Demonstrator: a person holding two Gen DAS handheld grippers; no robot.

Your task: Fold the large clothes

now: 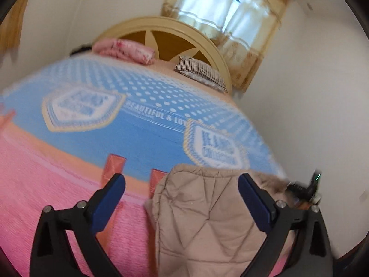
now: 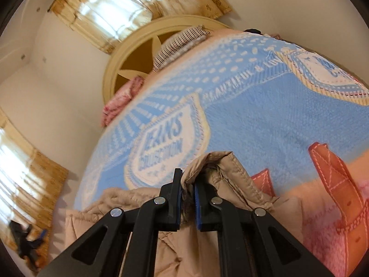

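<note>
Left wrist view: the left claw (image 1: 182, 184) is released, its blue-padded fingers (image 1: 110, 198) spread wide above a beige quilted jacket (image 1: 203, 219). The jacket lies on the bed's blue and pink blanket (image 1: 138, 124), near its edge. A pink folded quilt (image 1: 125, 50) and a striped pillow (image 1: 200, 72) rest by the round headboard (image 1: 175, 39).

Right wrist view: the right claw (image 2: 188, 189) is clenched on a raised fold of the jacket (image 2: 214, 173), which spreads below it over the blanket (image 2: 265, 120). Curtains (image 2: 120, 7) hang behind the headboard (image 2: 129, 55).
</note>
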